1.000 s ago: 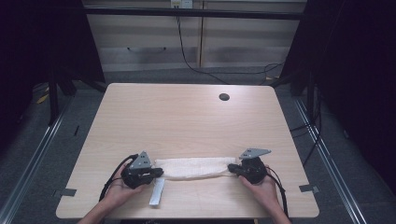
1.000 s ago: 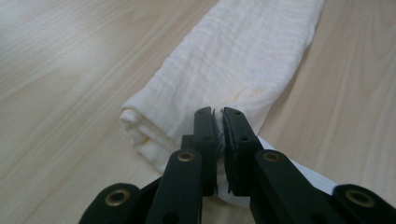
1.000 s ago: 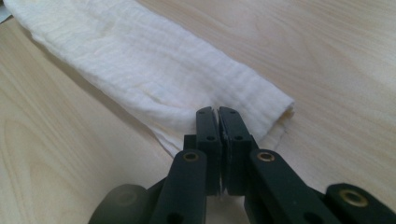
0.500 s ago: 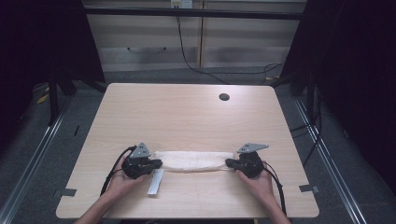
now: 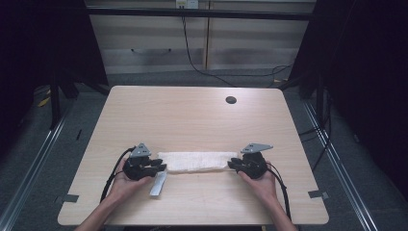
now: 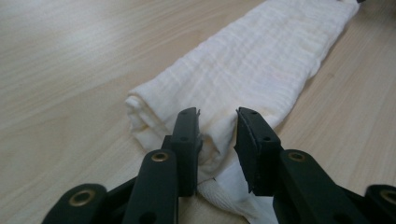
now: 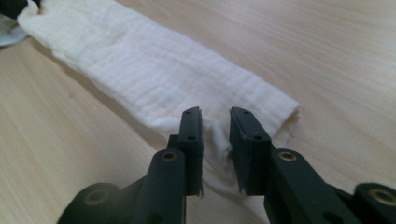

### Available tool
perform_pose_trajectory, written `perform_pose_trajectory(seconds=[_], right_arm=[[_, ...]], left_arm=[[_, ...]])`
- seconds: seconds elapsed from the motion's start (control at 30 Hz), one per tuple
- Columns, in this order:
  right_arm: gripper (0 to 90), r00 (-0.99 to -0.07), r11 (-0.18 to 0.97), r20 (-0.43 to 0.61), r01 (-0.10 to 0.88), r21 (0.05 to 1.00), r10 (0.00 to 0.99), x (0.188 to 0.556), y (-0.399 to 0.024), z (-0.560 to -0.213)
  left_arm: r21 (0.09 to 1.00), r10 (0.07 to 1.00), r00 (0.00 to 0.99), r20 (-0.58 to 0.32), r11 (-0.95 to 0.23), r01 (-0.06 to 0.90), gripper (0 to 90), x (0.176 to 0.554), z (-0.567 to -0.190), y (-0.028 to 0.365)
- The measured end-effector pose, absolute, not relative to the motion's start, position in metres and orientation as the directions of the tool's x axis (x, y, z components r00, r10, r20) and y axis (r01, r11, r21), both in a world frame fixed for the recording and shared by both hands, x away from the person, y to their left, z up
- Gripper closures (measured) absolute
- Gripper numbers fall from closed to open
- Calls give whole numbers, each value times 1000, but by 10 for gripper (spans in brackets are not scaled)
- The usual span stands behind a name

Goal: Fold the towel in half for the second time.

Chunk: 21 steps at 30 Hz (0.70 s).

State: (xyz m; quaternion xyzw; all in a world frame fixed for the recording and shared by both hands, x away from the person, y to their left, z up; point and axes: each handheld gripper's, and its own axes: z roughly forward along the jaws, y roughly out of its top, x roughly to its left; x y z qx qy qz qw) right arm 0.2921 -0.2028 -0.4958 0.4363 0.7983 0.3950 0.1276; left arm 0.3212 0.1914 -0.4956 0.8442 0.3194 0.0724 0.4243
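A: Okay, quick status. What's my left gripper (image 5: 161,168) doing?

B: Sitting at the left end of the folded white cloth (image 5: 197,161), near the front edge of the table (image 5: 192,115). In the left gripper view its jaws have just been opening; the left gripper (image 6: 218,140) has a gap between the pads, and a bunched-up ridge of the cloth (image 6: 261,65) stands in that gap. Pads look just off the fabric, not pinching.

A: And my right gripper (image 5: 232,165)?

B: Same story at the other end. In the right gripper view the right gripper (image 7: 215,140) has also just been opening, jaws parted a modest way, with a small pucker of cloth (image 7: 154,70) between them. I can't tell if one pad brushes the fabric, but it's no clamp.

A: Cloth position?

B: Lying flat on the table as a long narrow strip, running left to right between the two grippers, both ends resting on the wood.

A: Anything else on the table?

B: A small pale flat strip (image 5: 158,183) just in front of the left gripper, beside my left hand (image 5: 126,180). Can't tell what it is. A dark round hole (image 5: 231,100) sits toward the far right of the table, well apart from the cloth. My right hand (image 5: 260,180) is behind the right gripper.
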Motion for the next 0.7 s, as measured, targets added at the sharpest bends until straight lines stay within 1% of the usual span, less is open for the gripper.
perform_pose_trajectory(seconds=[0.07, 0.1, 0.17, 0.2, 0.3, 0.43, 0.53, 0.6, 0.63, 0.7], right_arm=[[681, -596, 287, 158, 581, 762, 787, 289, -205, -491], [665, -596, 280, 164, 579, 765, 786, 287, -206, -489], [626, -609, 271, 176, 569, 776, 773, 283, -207, -483], [609, -615, 270, 174, 560, 783, 769, 280, -208, -479], [560, -616, 243, 186, 544, 803, 766, 271, -212, -469], [490, -605, 222, 180, 528, 819, 775, 261, -221, -459], [422, -583, 192, 204, 544, 817, 786, 254, -230, -458], [411, -580, 193, 199, 543, 817, 790, 252, -233, -458], [372, -562, 187, 191, 546, 817, 805, 244, -240, -458], [356, -554, 179, 192, 545, 819, 810, 239, -246, -460]], left_arm=[[769, 609, 778, -153, -421, 480, 577, 320, -492, 193], [773, 617, 773, -145, -417, 478, 558, 319, -490, 195], [773, 635, 758, -147, -404, 488, 459, 317, -486, 198], [775, 630, 761, -153, -402, 488, 427, 315, -483, 201], [784, 640, 752, -157, -382, 490, 363, 312, -476, 210], [796, 653, 741, -158, -360, 486, 311, 305, -467, 224], [794, 659, 735, -160, -357, 492, 270, 299, -463, 231], [793, 657, 737, -160, -359, 493, 238, 296, -463, 233], [791, 659, 736, -157, -362, 493, 236, 291, -464, 237], [785, 662, 731, -167, -360, 504, 227, 287, -465, 242]])
